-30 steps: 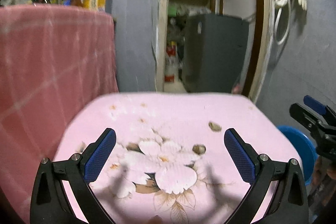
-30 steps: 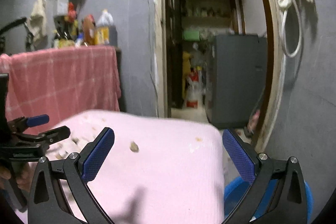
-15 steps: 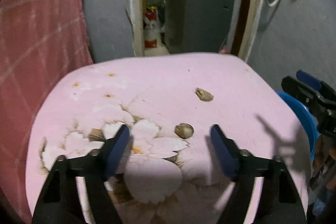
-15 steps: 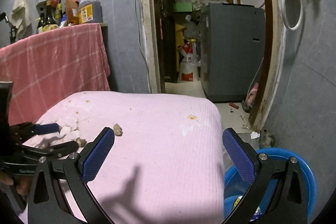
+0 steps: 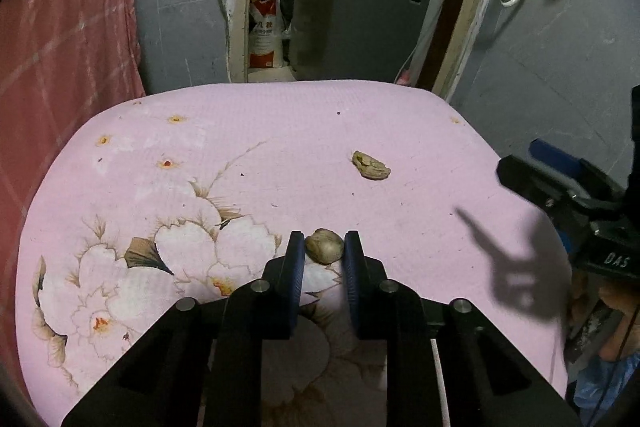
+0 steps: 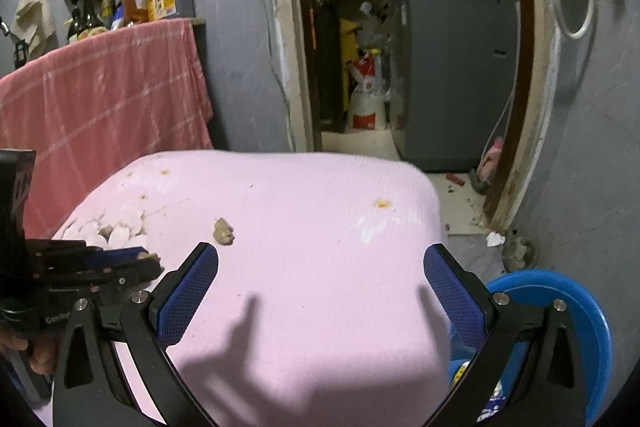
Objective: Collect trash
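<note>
Left claw (image 5: 324, 247) — pads closed narrow against both sides of a rounded brown scrap (image 5: 325, 251), which rests on the pink floral tabletop (image 5: 280, 131); grip appears made, lift not yet begun. Second scrap (image 5: 371, 166), flatter, lies ahead and to the right of this claw, its long axis slanting across the cloth. Right claw (image 6: 320, 283) — spread wide, empty, hovering over the cloth's near right part, the second scrap (image 6: 223, 231) just beyond its left pad. Blue bin (image 6: 592, 315) sits low, right of the tabletop.
</note>
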Demonstrator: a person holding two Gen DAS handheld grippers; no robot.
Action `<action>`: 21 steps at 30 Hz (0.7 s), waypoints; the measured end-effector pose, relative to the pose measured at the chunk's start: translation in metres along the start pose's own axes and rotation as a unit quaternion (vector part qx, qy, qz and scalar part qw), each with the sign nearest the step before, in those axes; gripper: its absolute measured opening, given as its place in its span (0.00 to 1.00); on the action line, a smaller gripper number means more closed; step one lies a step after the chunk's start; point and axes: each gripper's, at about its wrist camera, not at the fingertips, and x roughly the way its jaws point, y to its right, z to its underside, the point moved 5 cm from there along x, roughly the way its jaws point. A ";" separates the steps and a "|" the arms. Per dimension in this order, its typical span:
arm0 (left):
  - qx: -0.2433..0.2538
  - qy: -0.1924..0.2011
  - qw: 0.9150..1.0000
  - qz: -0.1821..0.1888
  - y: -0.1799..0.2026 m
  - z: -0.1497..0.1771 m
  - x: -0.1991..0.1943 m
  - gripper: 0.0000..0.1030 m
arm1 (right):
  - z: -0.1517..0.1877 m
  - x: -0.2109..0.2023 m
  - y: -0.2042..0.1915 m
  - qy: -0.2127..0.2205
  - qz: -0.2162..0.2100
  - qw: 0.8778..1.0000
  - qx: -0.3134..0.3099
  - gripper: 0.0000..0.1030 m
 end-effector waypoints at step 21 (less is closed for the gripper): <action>-0.077 0.015 0.996 -0.046 -0.043 -0.012 -0.007 0.16 | 0.000 0.061 -0.050 -0.129 -0.099 0.984 -0.070 0.46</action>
